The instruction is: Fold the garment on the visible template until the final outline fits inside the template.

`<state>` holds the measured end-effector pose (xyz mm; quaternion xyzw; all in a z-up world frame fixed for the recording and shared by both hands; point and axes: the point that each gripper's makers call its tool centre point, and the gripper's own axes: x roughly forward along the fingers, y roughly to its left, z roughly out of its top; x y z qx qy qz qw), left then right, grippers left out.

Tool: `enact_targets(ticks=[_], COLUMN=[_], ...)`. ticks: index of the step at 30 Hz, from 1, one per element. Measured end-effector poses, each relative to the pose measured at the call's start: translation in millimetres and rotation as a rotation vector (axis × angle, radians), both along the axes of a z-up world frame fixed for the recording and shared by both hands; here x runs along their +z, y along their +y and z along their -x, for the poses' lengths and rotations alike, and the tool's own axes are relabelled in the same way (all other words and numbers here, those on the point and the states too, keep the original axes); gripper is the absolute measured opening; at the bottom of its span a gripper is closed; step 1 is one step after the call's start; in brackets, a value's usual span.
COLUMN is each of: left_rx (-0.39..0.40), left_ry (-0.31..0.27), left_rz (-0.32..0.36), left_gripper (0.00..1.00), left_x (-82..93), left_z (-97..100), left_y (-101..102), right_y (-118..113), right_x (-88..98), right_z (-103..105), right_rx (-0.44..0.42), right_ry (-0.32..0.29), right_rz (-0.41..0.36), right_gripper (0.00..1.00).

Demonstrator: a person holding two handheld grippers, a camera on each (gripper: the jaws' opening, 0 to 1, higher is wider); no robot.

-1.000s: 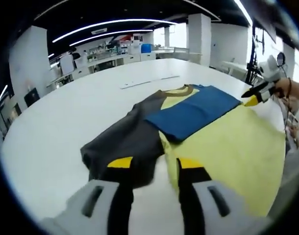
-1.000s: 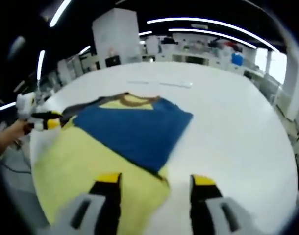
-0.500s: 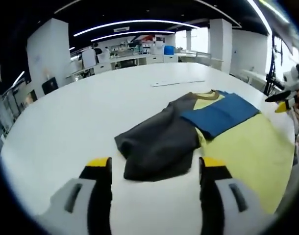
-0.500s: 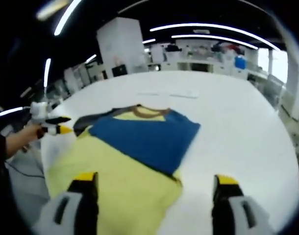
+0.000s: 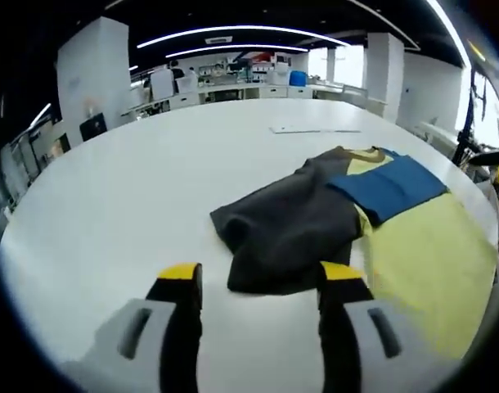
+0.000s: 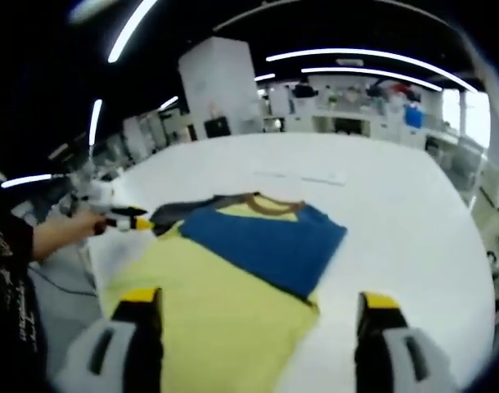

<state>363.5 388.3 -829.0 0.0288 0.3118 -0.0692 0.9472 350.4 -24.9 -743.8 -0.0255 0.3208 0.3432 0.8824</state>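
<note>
A garment lies flat on the white table (image 5: 110,205). It has a yellow body (image 5: 429,254), a blue sleeve (image 5: 388,184) folded over the chest, a dark grey sleeve (image 5: 290,225) and a brown collar (image 6: 253,201). My left gripper (image 5: 260,274) is open just short of the grey sleeve's near edge, with nothing between its jaws. My right gripper (image 6: 258,301) stands wide open over the yellow body (image 6: 209,295), holding nothing; the blue sleeve (image 6: 266,241) lies beyond it. In the right gripper view a hand holds the left gripper (image 6: 123,221) beside the grey sleeve (image 6: 180,213).
A thin white strip (image 5: 307,129) lies on the table beyond the collar, also seen as a strip (image 6: 303,176) in the right gripper view. The table edge (image 6: 94,254) runs close to the garment's near side. Desks and shelves (image 5: 225,82) stand far behind.
Both grippers have drawn back from the garment. The left jaws, which sat over the grey sleeve's edge a second ago, are now off it. The right jaws stand wider apart.
</note>
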Motion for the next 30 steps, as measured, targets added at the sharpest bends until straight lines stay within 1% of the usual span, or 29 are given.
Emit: enact_targets(ticks=[2, 3, 5, 6, 7, 9, 13, 17, 18, 21, 24, 27, 30], left_rx=[0.002, 0.003, 0.012, 0.012, 0.012, 0.011, 0.034, 0.036, 0.037, 0.035, 0.042, 0.044, 0.042], left_ry=[0.002, -0.002, 0.001, 0.006, 0.025, 0.028, 0.031, 0.038, 0.042, 0.042, 0.028, 0.0, -0.036], left_rz=[-0.002, 0.003, 0.014, 0.012, 0.007, 0.009, 0.021, 0.024, 0.016, 0.023, 0.027, 0.04, 0.05], left_gripper=[0.43, 0.38, 0.33, 0.3, 0.28, 0.24, 0.21, 0.03, 0.02, 0.0, 0.0, 0.0, 0.0], left_x=[-0.3, 0.5, -0.2, -1.5, -4.6, -6.0, -7.9, -8.5, -9.0, -7.9, -4.3, 8.1, 25.9], left_z=[2.2, 2.7, 2.8, 2.6, 3.5, 4.0, 2.6, 0.4, 0.3, -0.6, -0.1, 0.5, 0.2], left_y=[0, -1, 0, 0, 0, -1, 2, 4, 5, 5, 5, 0, -4], right_y=[1, 1, 2, 1, 1, 0, -2, 0, 0, 0, -1, -2, -3], right_x=[4.3, 5.4, 6.6, 6.5, 5.2, 2.7, -2.6, -4.4, -4.8, -4.6, -5.2, -4.3, -3.6], right_z=[3, 4, 7, 7, 7, 9, 13, 16, 17, 19, 20, 21, 23], right_rx=[0.004, 0.005, 0.011, 0.012, 0.012, 0.011, 0.011, 0.015, 0.017, 0.022, 0.02, 0.02, 0.017], right_ry=[-0.007, -0.009, -0.011, -0.011, -0.009, -0.003, 0.005, 0.013, 0.014, 0.012, 0.014, 0.013, 0.014], right_rz=[-0.002, -0.001, 0.005, 0.007, 0.01, 0.022, 0.037, 0.032, 0.032, 0.034, 0.044, 0.042, 0.04], right_gripper=[0.99, 0.99, 0.99, 0.99, 0.99, 0.99, 0.99, 0.99, 0.99, 0.99, 0.99, 0.99, 0.99])
